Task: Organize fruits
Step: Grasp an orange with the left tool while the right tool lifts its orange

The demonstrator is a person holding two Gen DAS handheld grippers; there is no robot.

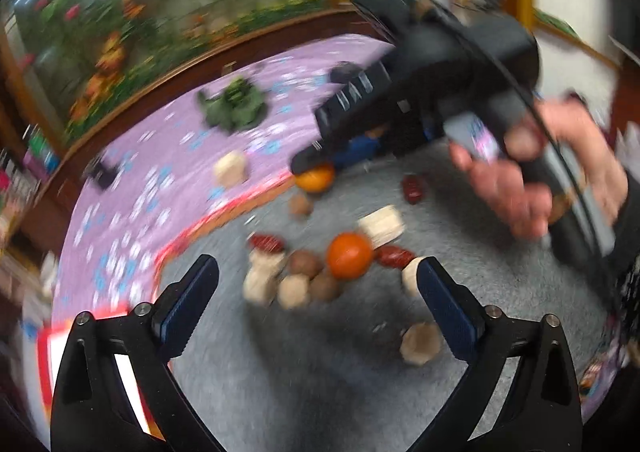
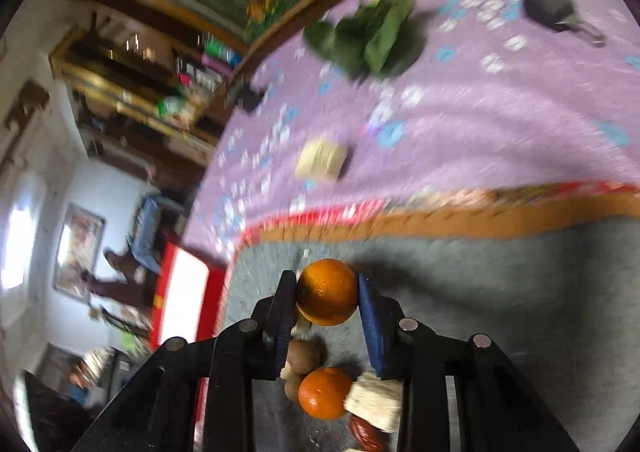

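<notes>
Now an orange [image 2: 327, 291] is picked from the jumble.
Right hand-held gripper [image 2: 327, 292] clamps the orange between both pads, lifted off the grey mat [image 2: 520, 292], likely to sort it; left hand-held gripper [image 1: 318, 292] hangs wide and empty above the remaining pile [image 1: 304, 272].

Glossy dimpled orange [image 2: 326, 291], matt grey felt mat [image 2: 500, 284]

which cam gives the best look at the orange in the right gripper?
Right wrist view: the held orange sits sharp between the right gripper pads, both contacts visible. Left wrist view shows that orange small, blurred and half hidden under the gripper's finger.
</notes>
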